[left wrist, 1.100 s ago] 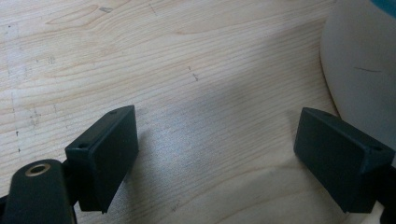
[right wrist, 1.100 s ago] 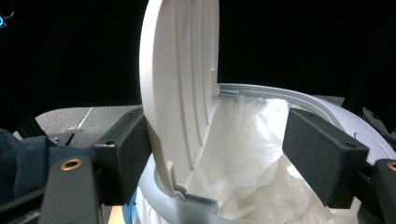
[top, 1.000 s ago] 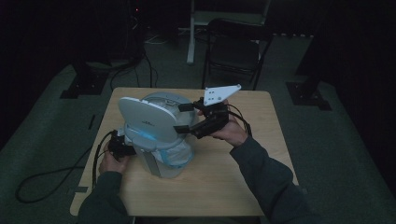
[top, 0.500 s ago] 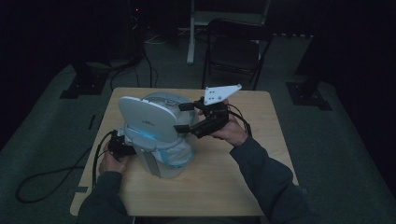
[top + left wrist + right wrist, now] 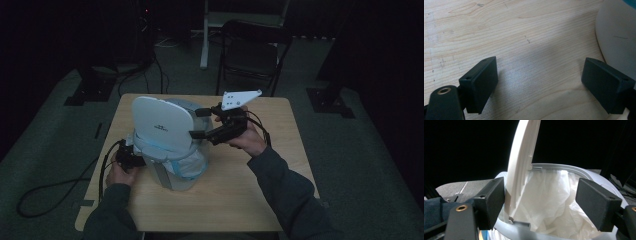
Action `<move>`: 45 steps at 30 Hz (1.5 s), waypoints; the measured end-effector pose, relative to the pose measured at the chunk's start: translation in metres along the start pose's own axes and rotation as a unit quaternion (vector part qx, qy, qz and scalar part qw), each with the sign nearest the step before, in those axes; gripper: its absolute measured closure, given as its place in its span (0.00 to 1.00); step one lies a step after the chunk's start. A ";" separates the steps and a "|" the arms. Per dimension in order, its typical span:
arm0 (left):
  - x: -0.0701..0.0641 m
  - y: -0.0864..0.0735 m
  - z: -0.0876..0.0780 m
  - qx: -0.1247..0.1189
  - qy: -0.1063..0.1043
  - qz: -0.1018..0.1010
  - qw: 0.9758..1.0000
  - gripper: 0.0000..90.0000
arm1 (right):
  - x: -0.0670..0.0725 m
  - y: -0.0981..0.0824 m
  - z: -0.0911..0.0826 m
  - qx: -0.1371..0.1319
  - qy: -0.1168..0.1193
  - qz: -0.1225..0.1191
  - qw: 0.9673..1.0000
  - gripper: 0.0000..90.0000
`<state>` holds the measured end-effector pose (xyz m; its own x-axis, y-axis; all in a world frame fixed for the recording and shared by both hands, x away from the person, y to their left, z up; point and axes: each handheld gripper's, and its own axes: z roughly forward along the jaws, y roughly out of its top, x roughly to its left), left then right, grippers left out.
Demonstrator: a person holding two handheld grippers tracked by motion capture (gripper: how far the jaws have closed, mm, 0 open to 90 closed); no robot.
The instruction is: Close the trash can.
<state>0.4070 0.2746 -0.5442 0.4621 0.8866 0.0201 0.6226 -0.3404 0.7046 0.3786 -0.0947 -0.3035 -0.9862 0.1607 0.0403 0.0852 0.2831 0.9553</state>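
Bin (image 5: 172, 160) with white swing lid (image 5: 161, 124) raised upright is seen mid-table (image 5: 280, 200) in the high view, right gripper (image 5: 196, 122) held at the lid, left gripper (image 5: 131, 158) low beside the base.

Left gripper view: jaws spread wide over bare wood, nothing held.

Right gripper view: jaws wide apart (lid (image 5: 520, 167) just beside one), white liner bag (image 5: 549, 197) between, nothing clamped.

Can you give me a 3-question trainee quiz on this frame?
1. True or false: the bin's lid stands raised.
2. What lines the bin: A) white plastic bag B) newspaper C) nothing?
3. The left gripper has its jaws ____ over the table.

Key: 1 true, as the right gripper view shows the lid on edge beside the right gripper. 2 A, the bag. 3 open.
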 end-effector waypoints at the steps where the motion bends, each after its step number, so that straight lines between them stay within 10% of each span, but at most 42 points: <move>1: 0.000 0.000 0.000 0.000 0.000 0.000 1.000 0.16 | -0.001 0.000 0.000 0.000 -0.003 0.000 1.000 0.25; 45: 0.000 0.000 0.000 0.000 0.000 0.000 1.000 0.16 | -0.030 -0.014 0.001 0.005 -0.089 0.012 0.996 0.40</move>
<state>0.4070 0.2746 -0.5442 0.4623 0.8865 0.0206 0.6224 -0.3410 0.7045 0.4074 -0.1026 -0.3179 -0.9430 0.3327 0.0106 0.1114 0.2855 0.9519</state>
